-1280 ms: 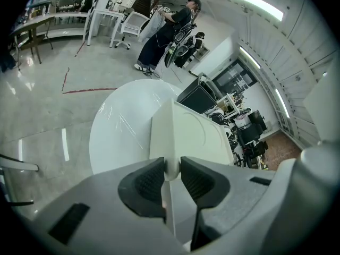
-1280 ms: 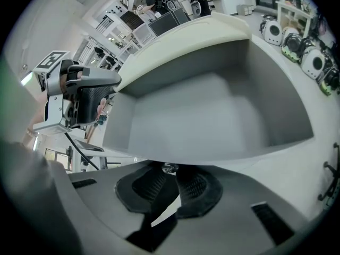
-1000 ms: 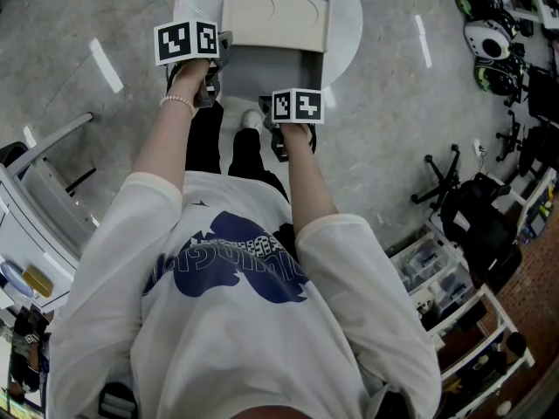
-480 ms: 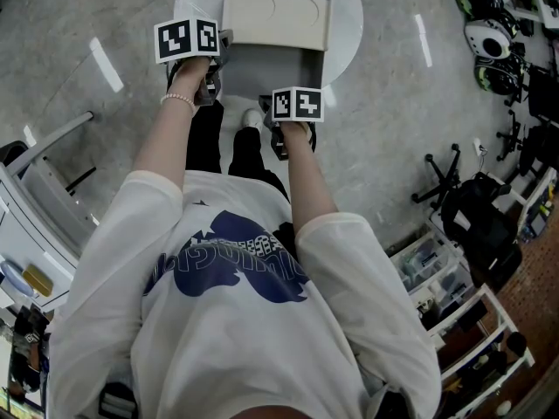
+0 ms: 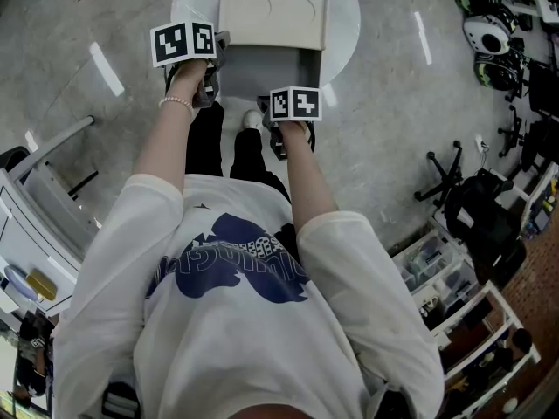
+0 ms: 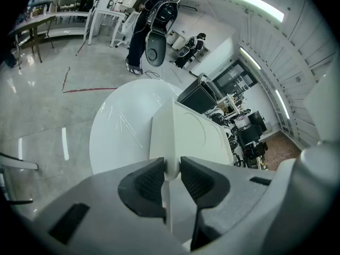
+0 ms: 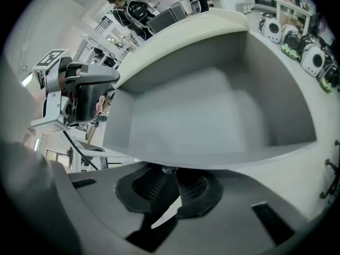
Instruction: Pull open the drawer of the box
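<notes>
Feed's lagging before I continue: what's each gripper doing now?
Left gripper: clamped on a corner of the box.
Right gripper: clamped on the handle of the drawer.

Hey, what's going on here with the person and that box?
A person stands over a round white table that holds a box. The left hand-held gripper clamps the box's near corner, apparently steadying it, while the right hand-held gripper grips the front of the drawer. The drawer is pulled well out and looks empty.
</notes>
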`<state>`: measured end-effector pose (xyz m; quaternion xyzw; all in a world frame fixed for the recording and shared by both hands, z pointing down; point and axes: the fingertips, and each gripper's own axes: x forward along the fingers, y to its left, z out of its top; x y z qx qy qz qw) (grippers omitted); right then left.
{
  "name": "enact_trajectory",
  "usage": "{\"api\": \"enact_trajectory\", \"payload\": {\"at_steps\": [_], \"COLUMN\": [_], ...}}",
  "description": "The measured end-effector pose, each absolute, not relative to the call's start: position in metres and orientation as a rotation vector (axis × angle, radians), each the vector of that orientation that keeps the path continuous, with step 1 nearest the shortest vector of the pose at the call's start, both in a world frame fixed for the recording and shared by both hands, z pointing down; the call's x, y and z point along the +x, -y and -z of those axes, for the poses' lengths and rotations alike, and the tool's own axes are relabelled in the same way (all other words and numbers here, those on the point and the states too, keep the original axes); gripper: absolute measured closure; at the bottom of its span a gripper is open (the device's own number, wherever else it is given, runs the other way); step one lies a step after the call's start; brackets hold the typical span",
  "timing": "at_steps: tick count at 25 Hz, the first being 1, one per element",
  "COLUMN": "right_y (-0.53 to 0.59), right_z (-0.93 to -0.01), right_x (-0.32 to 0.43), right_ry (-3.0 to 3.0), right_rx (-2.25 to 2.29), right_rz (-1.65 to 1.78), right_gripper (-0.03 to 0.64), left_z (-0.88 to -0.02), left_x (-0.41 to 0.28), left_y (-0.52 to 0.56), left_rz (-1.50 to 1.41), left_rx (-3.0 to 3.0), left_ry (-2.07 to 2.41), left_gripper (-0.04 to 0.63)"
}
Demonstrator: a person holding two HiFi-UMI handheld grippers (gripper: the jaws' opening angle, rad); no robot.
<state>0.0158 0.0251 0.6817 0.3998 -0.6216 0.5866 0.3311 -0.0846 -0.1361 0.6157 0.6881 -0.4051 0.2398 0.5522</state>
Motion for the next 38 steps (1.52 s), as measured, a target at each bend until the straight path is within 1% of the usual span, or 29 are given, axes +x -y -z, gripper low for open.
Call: {"api": "enact_trajectory", "payload": {"at_steps": [3, 4, 7, 8, 13, 19, 25, 29, 32, 34, 36, 38], "right_y": [-0.027, -0.029, -0.029, -0.028, -0.041, -0.061, -0.027, 0.009, 0.037, 0.052, 0.063, 0.072], "right_z": [-0.681, -0.680, -0.675, -0.673, -0.661, -0.635, -0.579, -0.522, -0.471, -0.434, -0.395, -0.362], "right_x": [0.018, 0.018, 0.012, 0.012, 0.028, 0.073, 0.123, 0.140, 0.144, 0.141, 0.137, 0.130], "right_ry": [1.637, 1.647, 1.690, 1.701, 1.737, 1.785, 1.939, 2.097, 2.249, 2.364, 2.481, 2.579], "right_rx": [1.077, 1.083, 1.089, 1.090, 1.077, 1.104, 1.237, 1.356, 1.447, 1.495, 1.538, 1.572], "right_rz": [-1.538, -1.552, -1.649, -1.681, -1.748, -1.749, -1.638, -1.471, -1.272, -1.122, -1.001, -0.895], "right_gripper": [0.554, 0.540, 0.449, 0.428, 0.392, 0.390, 0.390, 0.394, 0.412, 0.427, 0.459, 0.472], "left_z": [-0.617, -0.619, -0.620, -0.619, -0.616, -0.602, -0.566, -0.522, -0.473, -0.437, -0.401, -0.371], "left_x": [-0.083, -0.083, -0.083, -0.083, -0.080, -0.084, -0.080, -0.078, -0.077, -0.075, -0.072, -0.069], "left_y": [0.133, 0.131, 0.130, 0.131, 0.130, 0.126, 0.120, 0.109, 0.106, 0.104, 0.100, 0.096], "left_rz": [-0.557, -0.553, -0.546, -0.541, -0.530, -0.522, -0.524, -0.487, -0.463, -0.438, -0.397, -0.341], "left_rx": [1.624, 1.621, 1.631, 1.639, 1.676, 1.736, 1.822, 1.915, 2.052, 2.166, 2.282, 2.373], "left_ry": [0.963, 0.964, 0.965, 0.966, 0.983, 1.062, 1.188, 1.280, 1.390, 1.468, 1.542, 1.615], "left_gripper": [0.491, 0.491, 0.489, 0.489, 0.489, 0.489, 0.489, 0.489, 0.489, 0.489, 0.489, 0.489]}}
